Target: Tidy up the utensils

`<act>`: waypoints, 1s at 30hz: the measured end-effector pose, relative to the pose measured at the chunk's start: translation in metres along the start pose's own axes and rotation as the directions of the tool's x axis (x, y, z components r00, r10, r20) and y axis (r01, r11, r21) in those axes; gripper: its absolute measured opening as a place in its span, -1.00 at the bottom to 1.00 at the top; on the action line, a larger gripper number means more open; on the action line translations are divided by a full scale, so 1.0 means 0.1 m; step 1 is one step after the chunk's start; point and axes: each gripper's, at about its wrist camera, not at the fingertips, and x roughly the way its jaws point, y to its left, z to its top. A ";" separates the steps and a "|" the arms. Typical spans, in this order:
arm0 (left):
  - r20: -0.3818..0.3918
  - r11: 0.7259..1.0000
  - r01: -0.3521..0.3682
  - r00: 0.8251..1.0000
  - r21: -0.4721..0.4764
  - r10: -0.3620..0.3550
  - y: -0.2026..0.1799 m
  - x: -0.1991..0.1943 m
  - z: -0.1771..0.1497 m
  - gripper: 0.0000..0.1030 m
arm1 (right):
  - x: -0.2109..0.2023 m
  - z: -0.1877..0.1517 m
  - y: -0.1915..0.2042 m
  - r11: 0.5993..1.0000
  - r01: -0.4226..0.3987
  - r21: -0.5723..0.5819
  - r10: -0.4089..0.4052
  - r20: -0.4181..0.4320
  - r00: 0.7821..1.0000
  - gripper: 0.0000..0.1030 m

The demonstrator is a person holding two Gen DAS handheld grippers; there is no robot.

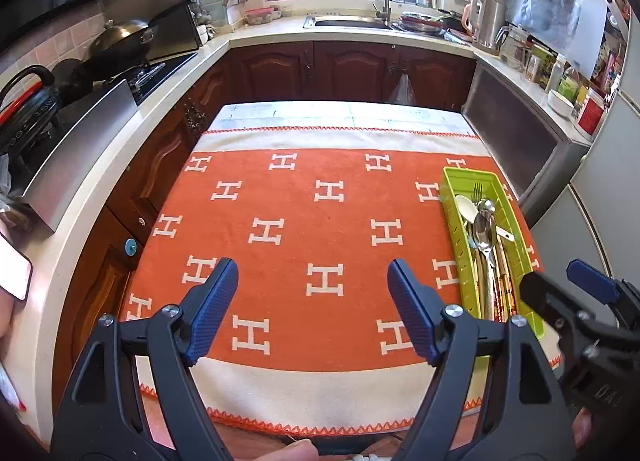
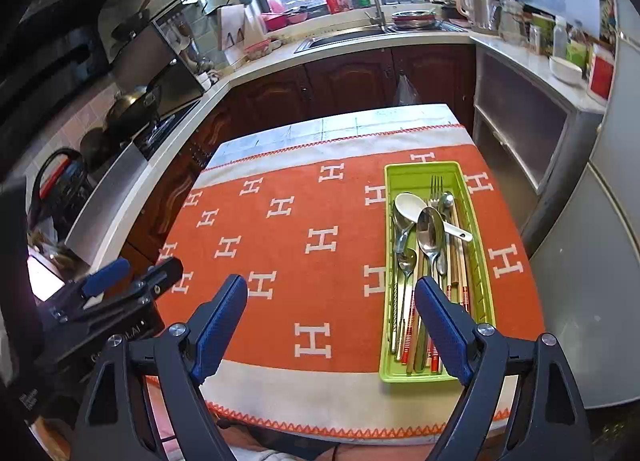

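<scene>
I have both grippers up over the table, each tilted down toward the orange cloth (image 1: pixel 304 245) with its white H pattern. My left gripper (image 1: pixel 312 281) has its blue-padded fingers spread wide with only bare cloth showing between them; it has hold of nothing. My right gripper (image 2: pixel 330 301) is spread just as wide and is empty too, its right finger (image 2: pixel 440 325) crossing in front of the near end of the green tray (image 2: pixel 486 301) without touching what lies inside. That tray sits on the right side of the cloth, lengthwise away from me, and all the utensils I can see are in it: a white ladle-style spoon (image 2: pixel 412 203), a fork (image 2: pixel 436 187), several metal spoons (image 2: pixel 430 231) and chopsticks (image 2: pixel 460 273) with red-banded ends, lying in a loose overlapping pile with handles toward me. From the left camera the tray (image 1: pixel 452 197) appears at the right edge, with the right gripper (image 1: pixel 560 285) close beside its near end.
</scene>
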 end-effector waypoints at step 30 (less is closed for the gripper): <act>-0.022 1.000 0.011 1.000 0.007 -0.011 -0.07 0.21 0.00 0.52 | 0.25 0.00 0.01 1.000 0.023 0.009 -0.023 -0.020 1.000 0.69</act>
